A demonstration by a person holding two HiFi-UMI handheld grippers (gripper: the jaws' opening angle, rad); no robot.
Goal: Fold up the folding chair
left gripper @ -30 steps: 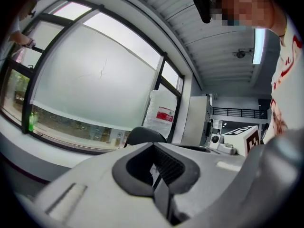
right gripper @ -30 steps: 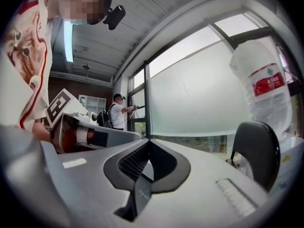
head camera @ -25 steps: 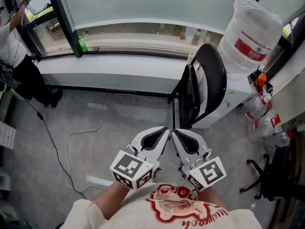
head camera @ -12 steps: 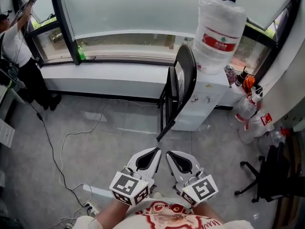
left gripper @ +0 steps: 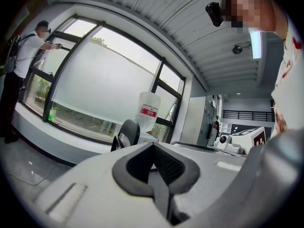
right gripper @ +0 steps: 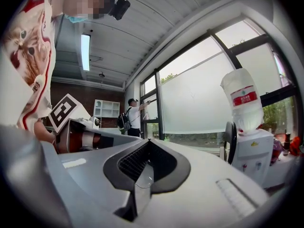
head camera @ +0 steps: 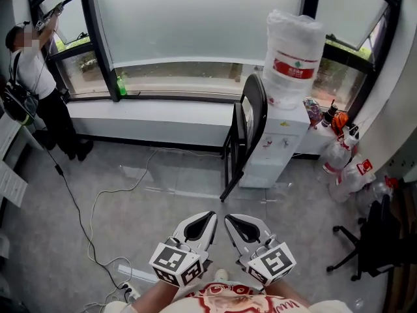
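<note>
The black folding chair (head camera: pixel 251 119) stood upright on the grey floor (head camera: pixel 163 175), edge-on to the head camera, just beside the white water dispenser (head camera: pixel 277 145) and apparently leaning on it. Its seat seemed to lie flat against the backrest, so it looked already folded or nearly so. Judging by the thin dark tube frame and padded back, it would be stiff and fairly heavy, likely to swing at its hinge, and smooth enough to slip. The top rim of the backrest or a side tube looked the safest hold, away from the pinching joint.

A large water bottle (head camera: pixel 293 51) sat on the dispenser, with the window sill (head camera: pixel 163 103) behind. The left gripper (head camera: pixel 210 216) and right gripper (head camera: pixel 229 220) were held low near the person's body, well apart from the chair. Each one's fingers were together on nothing.
</note>
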